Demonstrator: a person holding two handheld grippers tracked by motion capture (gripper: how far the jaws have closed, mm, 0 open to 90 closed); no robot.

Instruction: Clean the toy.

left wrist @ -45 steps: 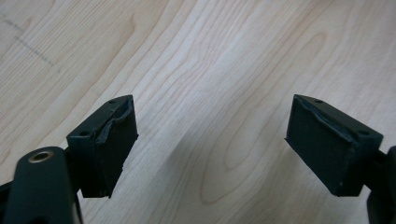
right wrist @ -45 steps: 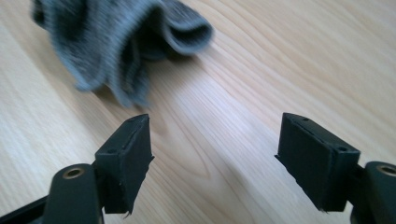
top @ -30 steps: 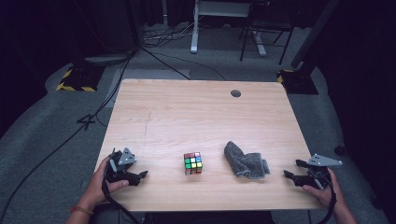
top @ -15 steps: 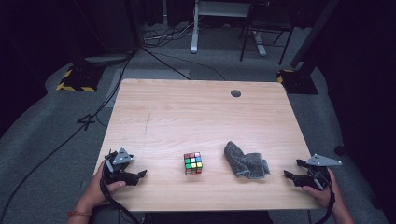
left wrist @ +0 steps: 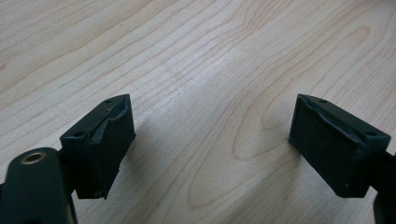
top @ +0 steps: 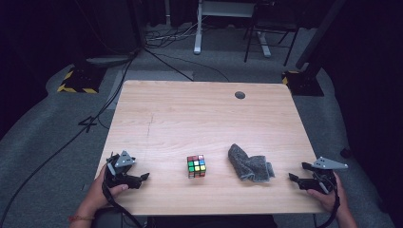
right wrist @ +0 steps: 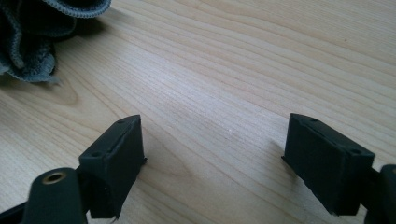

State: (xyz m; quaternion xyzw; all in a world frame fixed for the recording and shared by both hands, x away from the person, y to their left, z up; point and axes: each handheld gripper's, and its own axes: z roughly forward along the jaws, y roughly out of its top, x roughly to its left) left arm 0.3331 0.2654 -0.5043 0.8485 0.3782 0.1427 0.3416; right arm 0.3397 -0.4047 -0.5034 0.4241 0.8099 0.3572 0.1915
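While both grippers rest at the near corners of the surface [top: 204, 118], we list the cube [top: 196, 166] near the front edge, about midway between them and well apart from each. Left gripper [top: 142, 178]: jaws parted wide, having just opened a little further, bare wood between them, nothing held. Right gripper [top: 293, 179]: jaws likewise wide, empty, pointing toward the cloth [top: 250, 164]. Cloth: grey, crumpled, just right of the cube, not touching it, lying between the cube and the right gripper. We see open wood between the left gripper and the cube. The far half of the surface is bare save a dark round spot [top: 240, 95] near the far edge.
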